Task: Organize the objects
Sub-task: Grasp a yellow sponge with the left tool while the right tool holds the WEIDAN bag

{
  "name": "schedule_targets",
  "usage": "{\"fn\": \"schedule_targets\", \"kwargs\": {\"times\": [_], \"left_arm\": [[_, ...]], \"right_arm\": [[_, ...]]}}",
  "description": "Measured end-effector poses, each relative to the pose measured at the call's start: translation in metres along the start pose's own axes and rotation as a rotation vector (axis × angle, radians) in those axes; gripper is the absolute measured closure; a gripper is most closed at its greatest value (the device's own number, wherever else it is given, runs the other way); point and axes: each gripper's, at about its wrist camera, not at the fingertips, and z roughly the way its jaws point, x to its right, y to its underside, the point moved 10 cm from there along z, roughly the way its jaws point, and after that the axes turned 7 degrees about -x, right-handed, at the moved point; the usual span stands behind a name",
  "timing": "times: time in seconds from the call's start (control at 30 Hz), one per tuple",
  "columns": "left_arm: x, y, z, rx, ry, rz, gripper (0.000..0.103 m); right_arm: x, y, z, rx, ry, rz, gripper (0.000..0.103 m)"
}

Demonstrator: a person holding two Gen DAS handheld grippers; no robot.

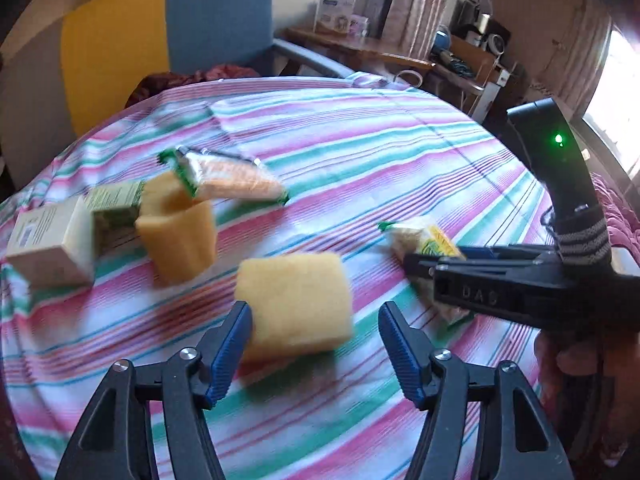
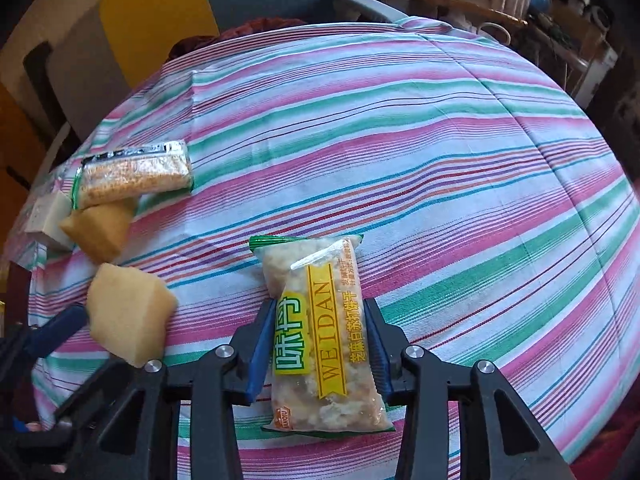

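The left wrist view is motion-blurred; box text is unreadable. The right gripper clamps the snack packet at 6 o'clock, labelled "WEIDAN". The left gripper stands open, its left pad touching the near sponge; the far sponge lies at 10 o'clock.

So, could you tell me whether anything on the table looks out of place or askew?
Slightly: one biscuit packet lies propped on a yellow sponge and a box instead of flat on the striped cloth. Nothing looks spilled or damaged.
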Motion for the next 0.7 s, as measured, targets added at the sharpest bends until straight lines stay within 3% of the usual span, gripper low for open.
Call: {"fn": "schedule_targets", "kwargs": {"times": [0.23,0.37,0.47,0.53,0.7], "left_arm": [[-0.018,-0.003,0.015,0.018,-0.097,0.03,0.03],[-0.027,-0.001,0.016,0.032,-0.086,0.006,0.03],[-0.04,0.001,0.012,0.058,-0.067,-0.055,0.044],[-0.047,0.003,0.011,0.065,-0.07,-0.083,0.062],[-0.058,0.016,0.002,0.106,-0.107,-0.077,0.069]], "right_arm": [[-0.005,-0.002,0.004,-0.001,0.012,-0.013,0.06],[-0.007,-0.004,0.005,0.002,0.022,-0.023,0.06],[-0.007,-0.004,0.005,0.005,0.025,-0.026,0.06],[-0.007,-0.005,0.005,0.007,0.029,-0.031,0.06],[-0.009,-0.01,0.006,0.016,0.042,-0.043,0.061]]}}
